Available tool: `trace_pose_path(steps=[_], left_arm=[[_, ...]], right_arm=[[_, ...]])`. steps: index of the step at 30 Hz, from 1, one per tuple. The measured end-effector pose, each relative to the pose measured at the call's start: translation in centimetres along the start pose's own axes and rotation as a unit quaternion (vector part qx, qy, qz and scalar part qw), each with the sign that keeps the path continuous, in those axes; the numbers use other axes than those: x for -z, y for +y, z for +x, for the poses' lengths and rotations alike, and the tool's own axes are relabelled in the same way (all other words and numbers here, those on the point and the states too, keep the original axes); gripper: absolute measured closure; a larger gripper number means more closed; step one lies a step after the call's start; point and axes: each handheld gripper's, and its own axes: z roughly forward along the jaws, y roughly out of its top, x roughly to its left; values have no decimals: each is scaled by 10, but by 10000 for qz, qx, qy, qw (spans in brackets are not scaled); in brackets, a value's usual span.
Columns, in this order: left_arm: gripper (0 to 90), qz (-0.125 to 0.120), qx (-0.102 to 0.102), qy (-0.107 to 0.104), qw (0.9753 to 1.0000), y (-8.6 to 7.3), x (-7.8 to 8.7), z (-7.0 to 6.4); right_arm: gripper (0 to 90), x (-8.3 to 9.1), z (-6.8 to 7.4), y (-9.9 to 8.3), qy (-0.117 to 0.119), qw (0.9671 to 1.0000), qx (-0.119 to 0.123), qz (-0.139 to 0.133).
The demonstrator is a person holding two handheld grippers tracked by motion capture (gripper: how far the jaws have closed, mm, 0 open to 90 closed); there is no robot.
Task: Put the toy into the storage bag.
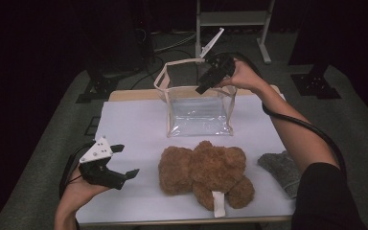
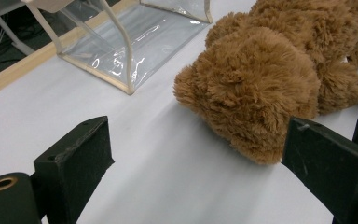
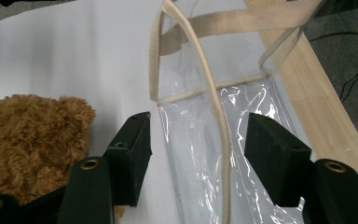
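Note:
A brown teddy bear [image 1: 203, 173] lies on the white sheet near the table's front; its fur shows close up in the left gripper view [image 2: 261, 79] and at the left edge of the right gripper view [image 3: 28, 140]. Behind it stands a clear plastic bag with beige trim [image 1: 199, 108], also seen as bag [image 2: 121, 42] and bag [image 3: 214, 130]. My left gripper [image 1: 124, 160] hovers open left of the bear, jaws wide [image 2: 196, 163]. My right gripper [image 1: 210, 79] hangs open over the bag's top rim, one beige edge running between its jaws [image 3: 198, 140].
A grey knitted cloth [image 1: 280, 167] lies at the right front of the white sheet [image 1: 129, 124]. A wooden table edge [image 1: 134, 94] shows behind the bag. A metal stand [image 1: 232, 19] and cables sit on the floor beyond.

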Motion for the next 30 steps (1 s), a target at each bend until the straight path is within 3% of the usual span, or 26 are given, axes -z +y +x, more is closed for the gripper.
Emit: trace_pose_path(steps=[12,17,28,30], left_arm=[[72,37,4,11,10000,-2,2,0],[72,17,13,31,10000,-2,4,0],[72,12,-34,15,10000,0,4,-2],[72,1,-40,11,10000,0,5,-2]], right_arm=[[470,-15,-7,-3,0,9999,-86,139],[559,-22,-9,-4,-7,9997,-90,226],[854,-23,-3,-6,51,9993,-82,353],[862,-22,-1,-6,64,9993,-59,376]])
